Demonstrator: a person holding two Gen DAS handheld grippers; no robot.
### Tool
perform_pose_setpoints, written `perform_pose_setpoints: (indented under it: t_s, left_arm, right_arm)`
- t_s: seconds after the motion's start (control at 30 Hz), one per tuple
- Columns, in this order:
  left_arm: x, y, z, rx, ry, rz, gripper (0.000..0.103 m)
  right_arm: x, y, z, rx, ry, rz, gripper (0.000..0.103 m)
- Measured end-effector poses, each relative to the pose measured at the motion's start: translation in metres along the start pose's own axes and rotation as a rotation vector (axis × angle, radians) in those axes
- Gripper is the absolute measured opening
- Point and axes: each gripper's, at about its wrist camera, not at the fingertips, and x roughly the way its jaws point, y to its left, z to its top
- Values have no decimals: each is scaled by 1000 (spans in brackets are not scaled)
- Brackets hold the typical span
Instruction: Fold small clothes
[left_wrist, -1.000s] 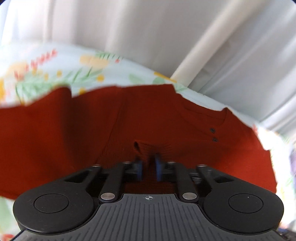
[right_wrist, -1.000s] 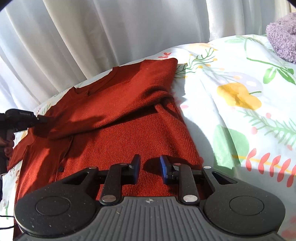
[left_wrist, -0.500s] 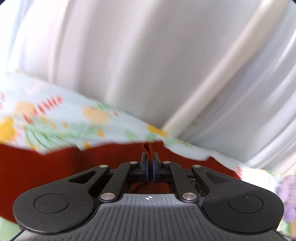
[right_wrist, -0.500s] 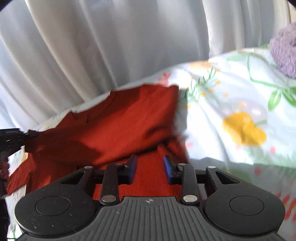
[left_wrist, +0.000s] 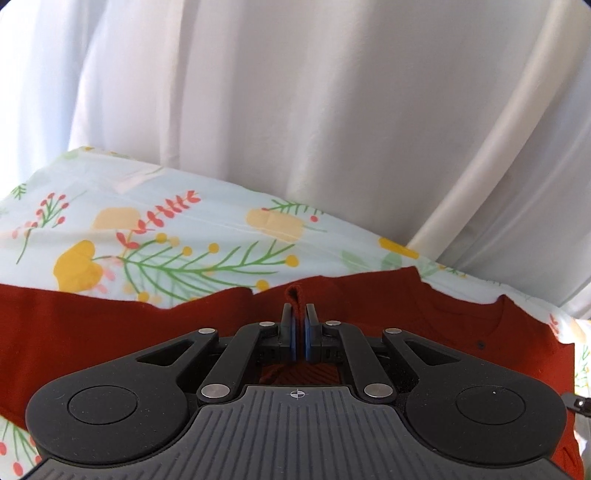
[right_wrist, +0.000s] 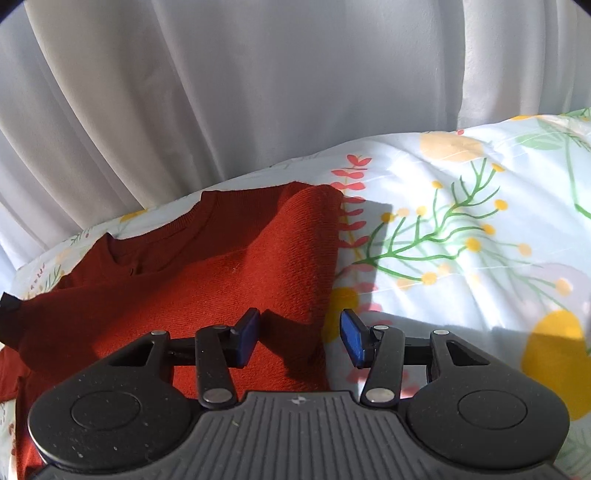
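Rust-red sweater on the flowered bedsheet, one claw pinching it

The left claw (left_wrist: 298, 317) is clamped on a fold of the sweater (left_wrist: 110, 332); the right claw (right_wrist: 298, 338) gapes wide, empty, over the sweater's right edge, bedsheet (right_wrist: 461, 229) beyond.

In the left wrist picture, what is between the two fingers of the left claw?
A small pinched fold of the red sweater sits inside the left claw, sticking up past the tips. The left wrist view shows this.

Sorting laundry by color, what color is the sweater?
Rust red sweater, clearest in the right wrist view.
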Motion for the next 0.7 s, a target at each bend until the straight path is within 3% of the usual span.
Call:
perform_pose_setpoints:
  t_s: [0.03,0.1,0.13,0.17,0.3,0.4,0.47,0.57,0.63,0.7]
  left_arm:
    - [2,1,-1,0,8,-3,6]
    - [5,-2,-4,6,16,-10,6]
    - [7,-4,-5,14,17,-17,6]
    - [7,-7,-6,21,15,-27,6]
    - [13,-23,-10,36,24,-88,6]
    - [26,-34,-17,96,26,-50,6]
    - [34,-33,-22,111,45,0,7]
    - [22,-28,-23,96,33,74,25]
    - [1,-32,-22,106,-43,69,56]
    - [-14,-42,-23,79,-97,16,74]
  right_arm:
    - [-1,-1,0,7,-8,15,47]
    - [-1,3,0,-14,-19,23,30]
    - [1,8,-1,-50,-23,7,17]
    - [2,13,-3,-91,-34,-11,12]
    - [-6,24,-5,-206,-131,-137,9]
    - [0,9,-3,-160,-123,-208,8]
    - [5,6,-6,-169,-125,-211,8]
    - [-2,8,-4,-178,-133,-226,18]
    - [-16,7,-3,-147,-180,-230,23]
    - [-32,10,-3,-142,-244,-163,26]
